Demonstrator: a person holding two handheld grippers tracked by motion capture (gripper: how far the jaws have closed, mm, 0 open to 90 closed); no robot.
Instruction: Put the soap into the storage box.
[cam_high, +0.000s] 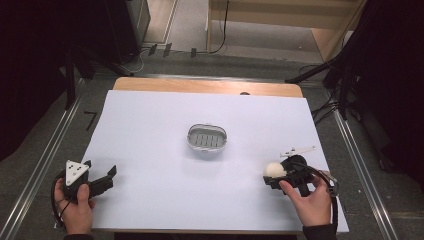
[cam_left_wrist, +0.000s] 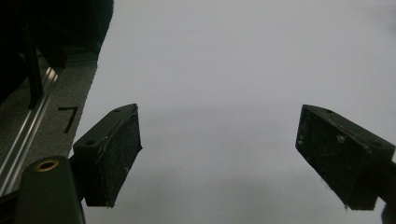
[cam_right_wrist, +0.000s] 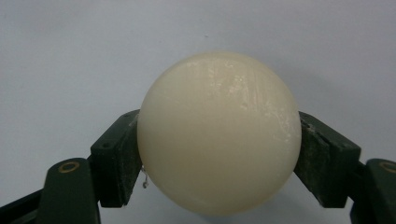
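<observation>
The wide white sheet (cam_high: 165, 125) covered almost the whole table, and only a thin strip of brown wood (cam_high: 207, 86) showed along the far edge. Most of the sheet was bare. There was lots of open room between the two hands and on the far side of the table. A small oval grey dish with ribs inside (cam_high: 207, 137) sat in the middle of the sheet, well apart from both hands.

The right gripper (cam_high: 272, 176) was near the right corner on the near side, close to the right edge of the sheet. The person's right hand (cam_high: 312, 200) held it from behind. Its two black jaws were squeezed on a smooth cream-white round ball (cam_right_wrist: 218, 133), one jaw pressing on each side. In the right gripper view the ball sat right between the jaws and bulged out above them. A ball is round all over, so it had no long side and did not point any way. In the high view the ball (cam_high: 274, 170) was at the left tip of the gripper, facing toward the middle of the table. I could not tell if it touched the sheet.

The left gripper (cam_high: 102, 177) was near the left corner on the near side, just inside the left edge of the sheet. The left hand (cam_high: 77, 205) held it. Its jaws stood wide apart with nothing between them, and they pointed to the right and a bit far.
</observation>
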